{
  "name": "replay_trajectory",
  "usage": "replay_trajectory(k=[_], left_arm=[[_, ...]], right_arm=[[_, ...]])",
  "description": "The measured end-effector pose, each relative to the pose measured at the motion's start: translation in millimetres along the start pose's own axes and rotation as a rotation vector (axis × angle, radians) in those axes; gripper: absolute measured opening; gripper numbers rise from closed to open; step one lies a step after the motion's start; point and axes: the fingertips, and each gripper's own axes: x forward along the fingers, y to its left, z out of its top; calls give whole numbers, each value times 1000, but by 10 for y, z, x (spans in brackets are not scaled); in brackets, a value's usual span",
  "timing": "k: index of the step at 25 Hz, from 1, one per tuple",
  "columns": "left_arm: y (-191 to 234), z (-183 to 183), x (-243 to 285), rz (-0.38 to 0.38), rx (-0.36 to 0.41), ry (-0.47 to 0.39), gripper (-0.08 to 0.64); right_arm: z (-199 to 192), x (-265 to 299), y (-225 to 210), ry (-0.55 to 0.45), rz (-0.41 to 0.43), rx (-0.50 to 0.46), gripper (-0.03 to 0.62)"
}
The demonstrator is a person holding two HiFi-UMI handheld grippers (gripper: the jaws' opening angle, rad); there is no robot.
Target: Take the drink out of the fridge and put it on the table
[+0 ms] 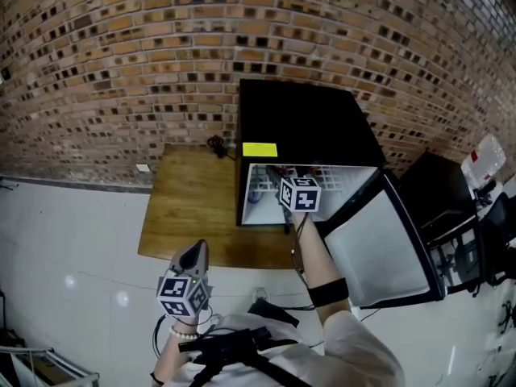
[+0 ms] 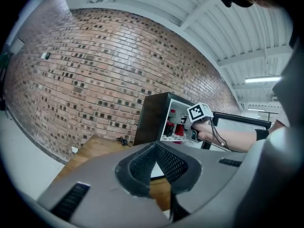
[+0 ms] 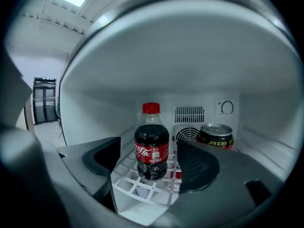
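The fridge (image 1: 310, 123) is a black box with a smooth white interior. Its door (image 1: 379, 248) stands swung open. It sits on a table (image 1: 189, 208) of brown wood grain.

Inside the fridge, on a white wire-grid shelf (image 3: 142, 186), the drink stands upright. It is a clear plastic bottle (image 3: 151, 146) of dark cola with a red cap and a red label. A squat metal can (image 3: 215, 136) stands nearer the fridge's back wall.

The right tool (image 3: 149, 163) is at the fridge mouth and released. Its dark, mesh-textured pads are spread wide, the bottle is in line with the gap, and neither pad touches it.

The left tool (image 2: 156, 148) is outside the fridge, in front of it. It is clenched: its meshed pads meet on nothing.
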Motion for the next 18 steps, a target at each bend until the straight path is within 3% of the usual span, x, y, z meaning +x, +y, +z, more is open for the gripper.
replay_trajectory(k=[10, 13, 18], left_arm=[[22, -19, 351, 64, -31, 2, 0], [46, -33, 395, 75, -44, -3, 0], [68, -48, 406, 83, -43, -5, 0]], right_arm=[[69, 443, -41, 6, 64, -41, 396], [82, 469, -50, 6, 57, -64, 334], [111, 447, -34, -13, 56, -81, 328]])
